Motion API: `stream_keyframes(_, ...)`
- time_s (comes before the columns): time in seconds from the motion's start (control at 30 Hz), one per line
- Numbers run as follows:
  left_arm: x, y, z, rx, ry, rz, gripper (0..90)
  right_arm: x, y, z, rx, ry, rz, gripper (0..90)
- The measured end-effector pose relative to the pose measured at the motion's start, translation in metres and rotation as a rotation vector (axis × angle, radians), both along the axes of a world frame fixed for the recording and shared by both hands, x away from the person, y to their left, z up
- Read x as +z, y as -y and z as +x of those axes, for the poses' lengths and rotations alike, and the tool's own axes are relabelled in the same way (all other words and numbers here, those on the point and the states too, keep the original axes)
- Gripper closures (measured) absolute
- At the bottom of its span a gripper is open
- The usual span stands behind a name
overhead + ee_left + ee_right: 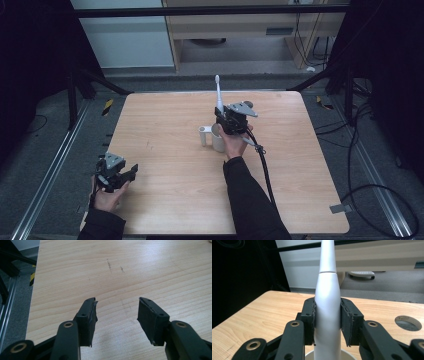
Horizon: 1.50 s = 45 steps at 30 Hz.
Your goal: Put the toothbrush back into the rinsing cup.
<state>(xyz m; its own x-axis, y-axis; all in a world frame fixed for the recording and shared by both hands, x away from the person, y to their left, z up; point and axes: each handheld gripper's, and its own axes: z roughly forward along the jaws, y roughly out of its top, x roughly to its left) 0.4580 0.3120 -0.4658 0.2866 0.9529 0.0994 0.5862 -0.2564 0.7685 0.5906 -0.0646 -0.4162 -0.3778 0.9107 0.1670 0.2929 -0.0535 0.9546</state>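
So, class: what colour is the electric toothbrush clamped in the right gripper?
White. The electric toothbrush shows best in the right gripper view, between the black jaws.

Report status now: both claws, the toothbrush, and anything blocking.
Right claw shut on electric toothbrush, upright over white cup. Left claw open, idle above table. Nothing blocking.

1. A light wooden table (175, 200) fills the middle of the high view, its top marked by a few faint dark scuffs (109, 265).
2. A round hole (408, 323) is cut into the tabletop.
3. Black cables (370, 165) trail over the grey floor to the right of the table.
4. A pale wooden cabinet (240, 25) stands beyond the table.
5. Yellow-and-black tape (107, 106) marks the floor by the far left corner.
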Motion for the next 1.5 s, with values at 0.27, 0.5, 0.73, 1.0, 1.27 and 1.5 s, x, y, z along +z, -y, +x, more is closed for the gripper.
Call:
stream_keyframes(0.27,0.0,0.0,0.0,0.0,0.002,0.001,48.0,-0.003,-0.002,-0.001,-0.002,-0.015,-0.03,66.7)
stream_keyframes(0.5,0.0,0.0,0.0,0.0,0.003,0.001,48.0,-0.008,-0.001,-0.002,-0.01,-0.022,-0.042,66.7)
stream_keyframes(0.73,0.0,0.001,0.0,0.001,0.002,0.001,48.0,-0.014,0.001,-0.004,-0.011,-0.043,-0.053,66.7)
stream_keyframes(1.0,0.0,0.001,0.0,0.001,0.002,0.002,48.0,-0.018,-0.001,-0.003,-0.001,-0.083,-0.087,66.6)
stream_keyframes(1.27,0.0,0.001,0.0,0.0,0.002,0.003,48.0,-0.022,-0.003,-0.003,0.005,-0.109,-0.12,66.4)
stream_keyframes(1.5,0.0,0.001,0.0,-0.001,0.003,0.004,48.0,-0.023,-0.003,-0.005,0.009,-0.109,-0.135,64.4)
